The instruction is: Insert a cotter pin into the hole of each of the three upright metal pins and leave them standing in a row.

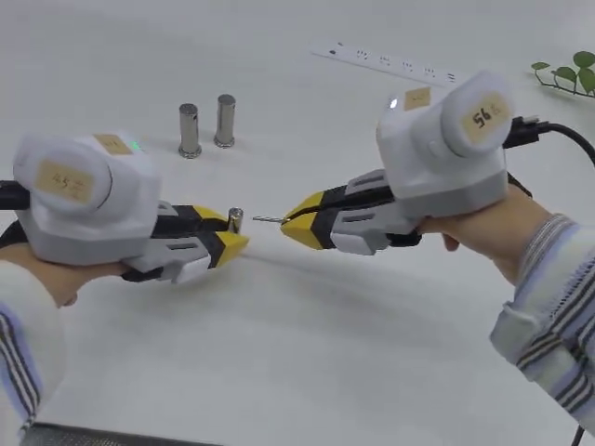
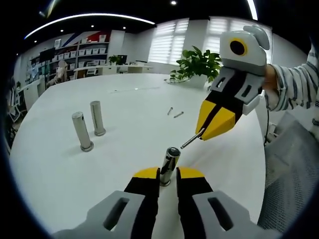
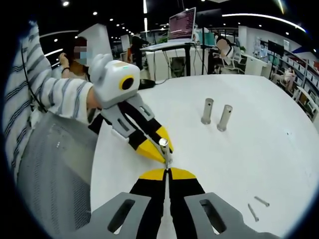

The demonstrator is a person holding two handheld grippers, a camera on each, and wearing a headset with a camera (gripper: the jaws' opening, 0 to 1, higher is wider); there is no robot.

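Steel pin (image 2: 168,164) sits pinched in my left gripper (image 1: 232,240). My right gripper (image 1: 297,223) pinches the cotter pin (image 1: 268,219). I should align its tip with the hole, then push straight.

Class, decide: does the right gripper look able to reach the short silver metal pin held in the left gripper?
Probably yes: the right gripper, shut on a thin cotter pin, points at the silver metal pin in the left gripper, with nothing between them.

The table (image 1: 325,353) is seen closely from above in the head view; the gripper views are aimed at each other across it; two pins (image 1: 189,130) are shared
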